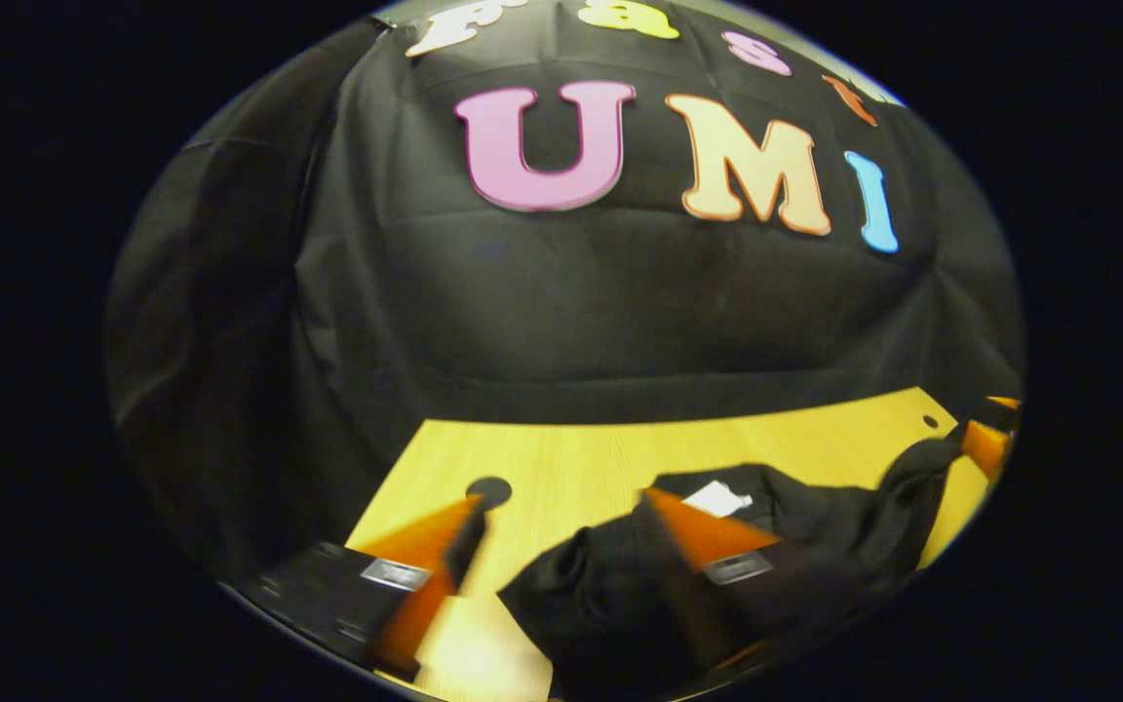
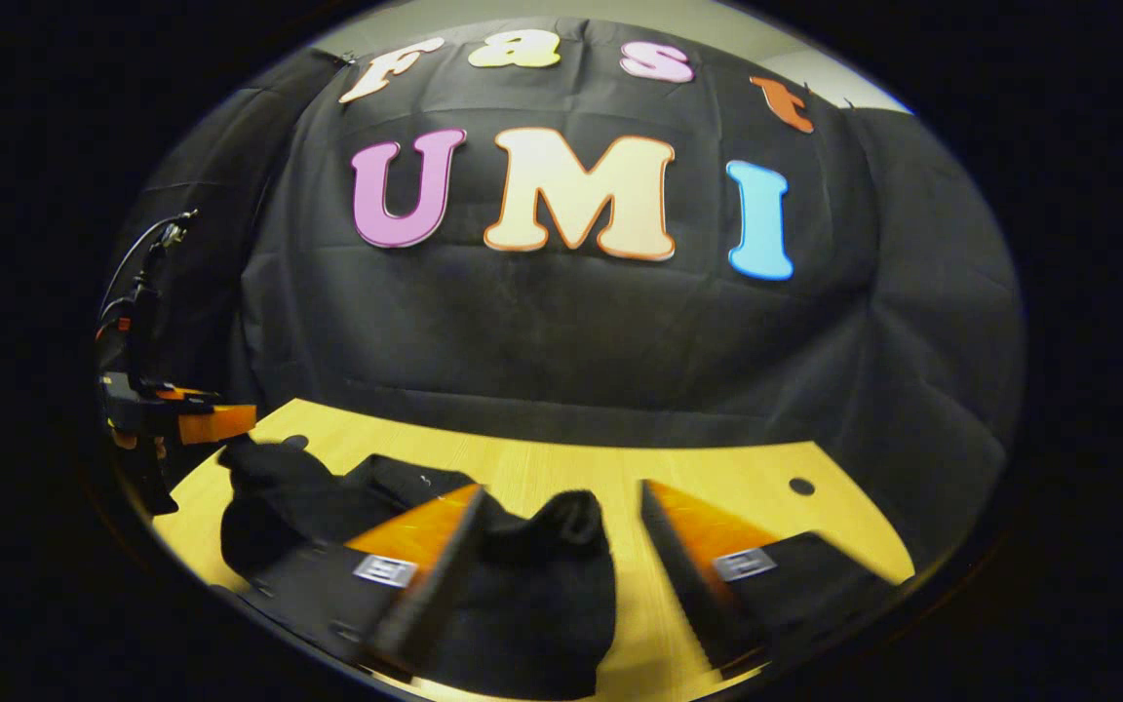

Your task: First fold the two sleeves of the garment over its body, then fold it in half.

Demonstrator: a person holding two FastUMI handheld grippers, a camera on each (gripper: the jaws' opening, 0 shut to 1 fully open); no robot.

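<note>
The left claw point(image 1: 561, 546) hangs with its fingers spread wide apart. The right claw point(image 2: 561, 531) is just as wide open, and from its view the left claw sits off at nine o'clock.

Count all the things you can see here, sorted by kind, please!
Black garment: 1
White tag on the garment: 1
Wooden table: 1
Round holes in the table: 2
Grippers, left gripper and right gripper: 2
Total: 7
</note>
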